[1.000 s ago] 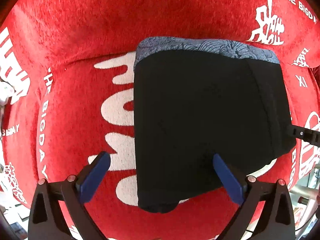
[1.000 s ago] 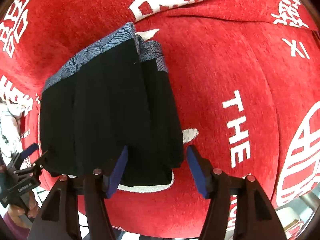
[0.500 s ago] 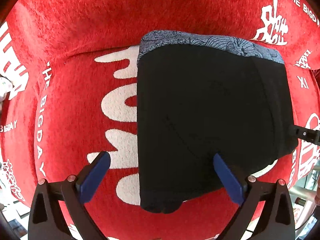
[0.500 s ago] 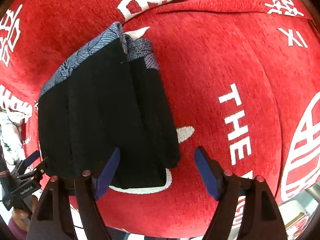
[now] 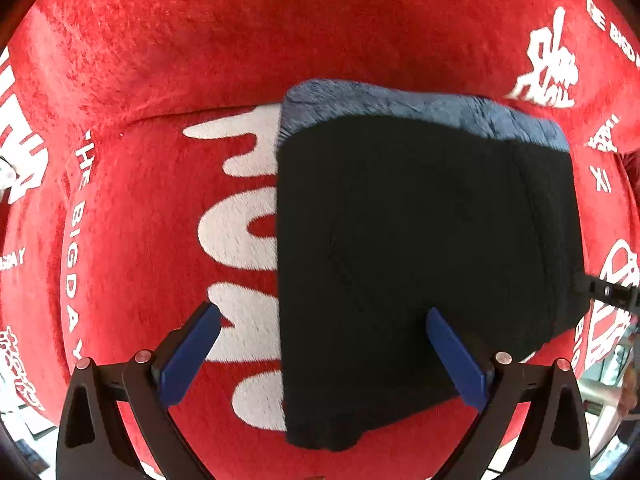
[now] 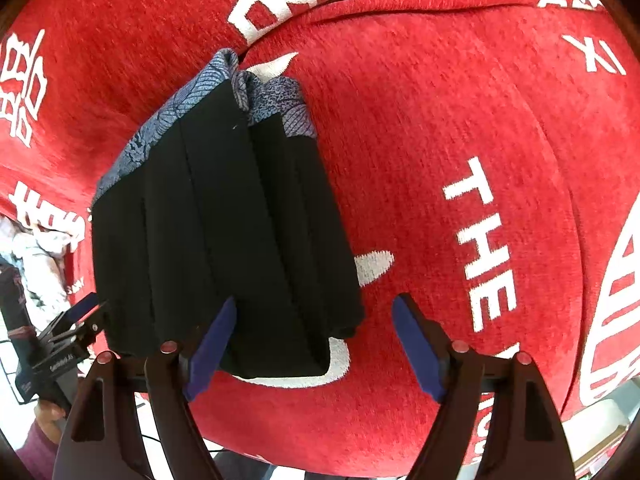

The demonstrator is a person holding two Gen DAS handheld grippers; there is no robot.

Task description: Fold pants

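Note:
The black pants [image 5: 420,248] lie folded in a compact stack on the red cushion, their blue patterned waistband [image 5: 420,106] at the far end. In the right wrist view the pants [image 6: 224,240] show several stacked layers. My left gripper [image 5: 320,344] is open and empty, hovering over the near left corner of the stack. My right gripper [image 6: 314,340] is open and empty at the near right corner of the stack. The left gripper also shows in the right wrist view [image 6: 76,328], and the right gripper's tip at the edge of the left wrist view [image 5: 604,290].
The red plush cover [image 6: 420,160] with white lettering spans the seat and backrest [image 5: 240,32]. The cushion's front edge drops off just below both grippers. White patterned cloth [image 6: 36,264] lies at the far left beyond the cushion.
Both grippers have drawn slightly back from the folded pants. The right gripper's jaws have opened wider. The pants have not moved.

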